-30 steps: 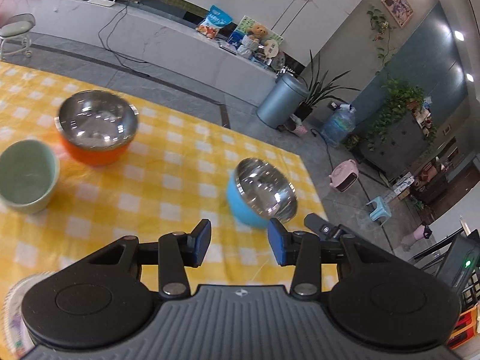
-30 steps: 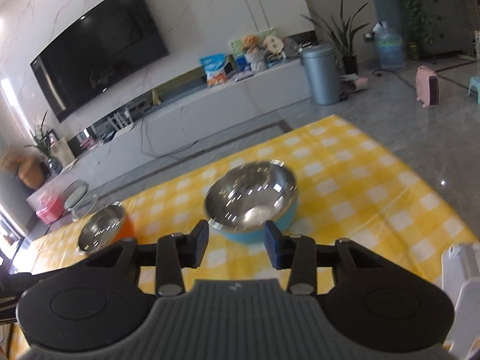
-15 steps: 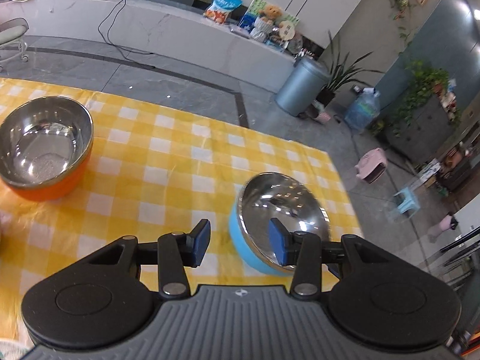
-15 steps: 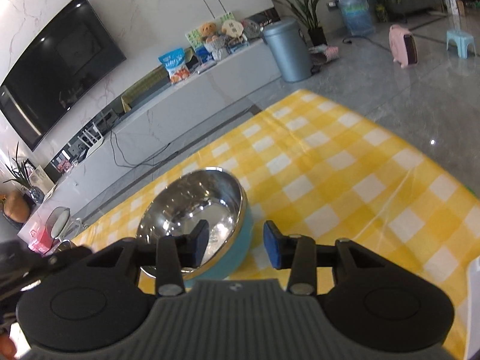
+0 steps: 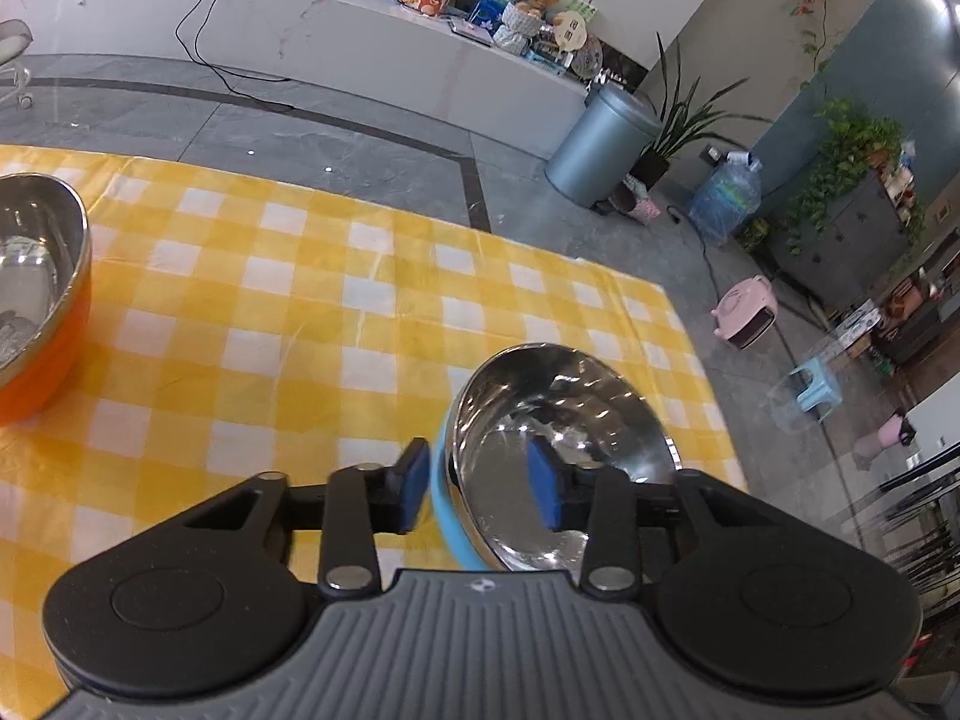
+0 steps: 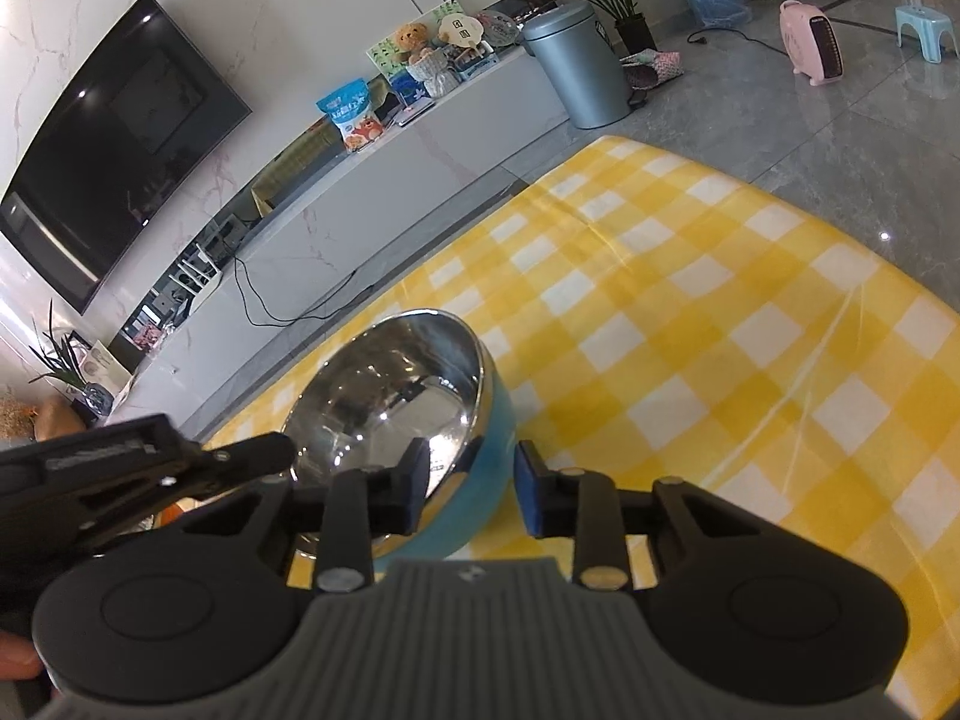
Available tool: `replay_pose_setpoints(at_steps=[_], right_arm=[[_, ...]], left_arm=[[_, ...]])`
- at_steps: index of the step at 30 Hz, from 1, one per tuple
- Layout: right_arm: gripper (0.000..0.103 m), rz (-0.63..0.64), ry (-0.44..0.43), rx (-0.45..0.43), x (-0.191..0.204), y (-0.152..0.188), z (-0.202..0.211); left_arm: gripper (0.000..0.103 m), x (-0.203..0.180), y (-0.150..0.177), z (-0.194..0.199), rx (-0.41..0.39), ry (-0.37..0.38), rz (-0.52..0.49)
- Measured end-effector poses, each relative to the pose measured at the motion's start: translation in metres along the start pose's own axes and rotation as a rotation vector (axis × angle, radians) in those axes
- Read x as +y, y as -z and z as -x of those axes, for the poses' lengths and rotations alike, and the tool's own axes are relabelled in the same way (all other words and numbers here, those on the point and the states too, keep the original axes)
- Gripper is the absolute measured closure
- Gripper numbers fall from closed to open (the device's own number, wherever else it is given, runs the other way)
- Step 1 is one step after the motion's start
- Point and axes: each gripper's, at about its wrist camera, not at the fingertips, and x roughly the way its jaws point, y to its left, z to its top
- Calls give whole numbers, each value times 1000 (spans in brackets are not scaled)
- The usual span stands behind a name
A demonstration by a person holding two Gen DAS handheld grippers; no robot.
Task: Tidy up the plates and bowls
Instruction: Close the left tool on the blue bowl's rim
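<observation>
**Both grippers straddle the rim of the blue bowl**

The blue bowl (image 5: 558,456), steel-lined with a light blue outer wall, sits on the yellow-checked tabletop (image 5: 360,300) near its far right corner; in the left wrist view the left gripper (image 5: 480,495) has its fingers (image 5: 413,495) spread apart, one blue pad outside the bowl's blue wall and the other inside the steel basin, the rim passing between them; a gap shows between pad and wall, so nothing is clamped. In the right wrist view the right gripper (image 6: 471,495) stands likewise on the opposite side of the same bowl (image 6: 390,408); its fingers (image 6: 531,498) are apart, one over the steel interior and one just outside the blue wall, with a gap beside the wall; the black body of the left gripper (image 6: 120,474) reaches in from the left to the bowl's edge. An orange bowl (image 5: 36,294), also steel-lined, rests well apart at the left edge of the left wrist view. Beyond the tabletop lie a grey tiled floor, a grey bin (image 6: 576,66) and a wall-mounted television (image 6: 114,138).
</observation>
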Motion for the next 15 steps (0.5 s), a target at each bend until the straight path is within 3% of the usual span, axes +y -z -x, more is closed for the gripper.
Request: replay_pose_setpoints(at_steps=[8,15], right_arm=[[80,7,-10,-1,1,1,0],[86,34,13,-10,4,1,9]], left_arm=[[91,-3,3,-3,11,-30,-47],[91,-3,9,16,-2,-15,-33]])
